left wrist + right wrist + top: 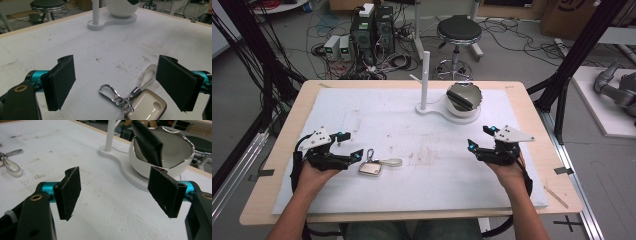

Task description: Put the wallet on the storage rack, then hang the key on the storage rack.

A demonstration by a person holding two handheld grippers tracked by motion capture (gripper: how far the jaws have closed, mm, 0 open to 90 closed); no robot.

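Key fob (371,168) beside spread left gripper (348,147), bare mat (437,165) between, right gripper (480,137) spread

Left tool (116,83) jaws wide apart; key fob (146,106) with carabiner (110,92) on table (75,42) between them.

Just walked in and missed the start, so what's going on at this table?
A person holds two grippers over a white mat, both open and holding nothing. The left gripper sits beside a cream key fob on a metal clip. The right gripper faces a white bowl holding a dark pouch.
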